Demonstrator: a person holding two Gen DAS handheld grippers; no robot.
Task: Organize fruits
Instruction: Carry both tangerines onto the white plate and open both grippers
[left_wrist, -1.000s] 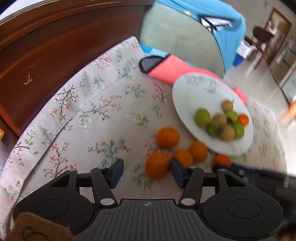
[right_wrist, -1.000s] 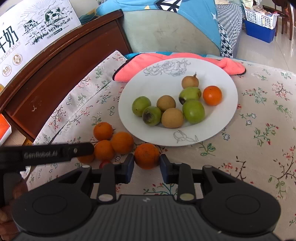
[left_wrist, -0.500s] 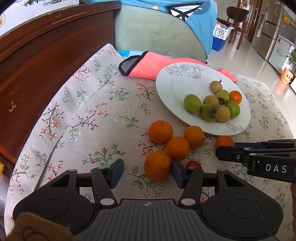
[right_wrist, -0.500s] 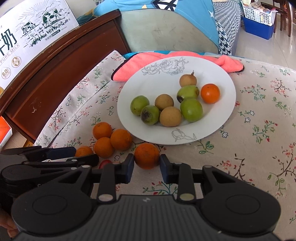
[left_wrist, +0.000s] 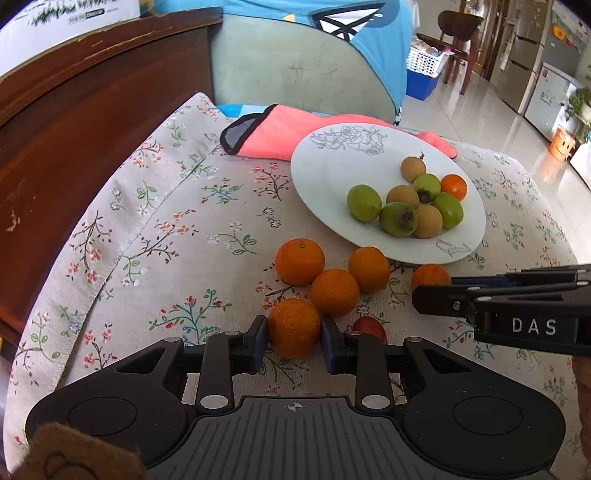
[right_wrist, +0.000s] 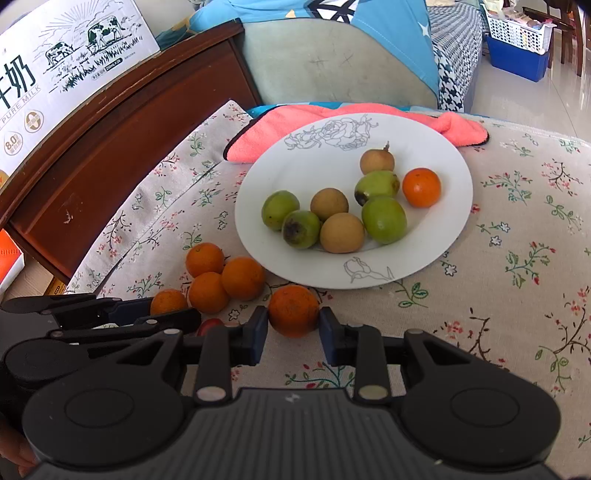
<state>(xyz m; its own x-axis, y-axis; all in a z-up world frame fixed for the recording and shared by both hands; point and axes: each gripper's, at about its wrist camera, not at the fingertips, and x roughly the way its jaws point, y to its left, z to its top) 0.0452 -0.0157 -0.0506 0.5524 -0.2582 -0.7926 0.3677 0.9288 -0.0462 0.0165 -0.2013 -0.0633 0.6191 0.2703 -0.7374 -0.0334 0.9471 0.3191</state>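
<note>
On the floral cloth (left_wrist: 166, 229), my left gripper (left_wrist: 293, 334) has its jaws closing, and both pads touch the sides of an orange (left_wrist: 293, 326). My right gripper (right_wrist: 293, 325) is shut on another orange (right_wrist: 293, 310) just in front of the white plate (right_wrist: 295, 173). The plate (left_wrist: 332, 166) carries several green and brown fruits plus one small orange (right_wrist: 421, 186). Three loose oranges (left_wrist: 334, 291) cluster between the grippers and a small red fruit (left_wrist: 369, 326) lies by them. Each view shows the other gripper from the side: right gripper (left_wrist: 436, 291), left gripper (right_wrist: 166, 314).
A pink cloth (left_wrist: 280, 136) lies under the plate's far rim. Dark wooden furniture (left_wrist: 92, 110) runs along the left edge with a milk carton box (right_wrist: 55, 74) on it. A cushioned seat (right_wrist: 332, 62) stands behind, and tiled floor with a blue bin (right_wrist: 517, 55) lies to the right.
The left gripper rolled level and its jaws came together onto the nearest orange. The right gripper kept still with its orange.
</note>
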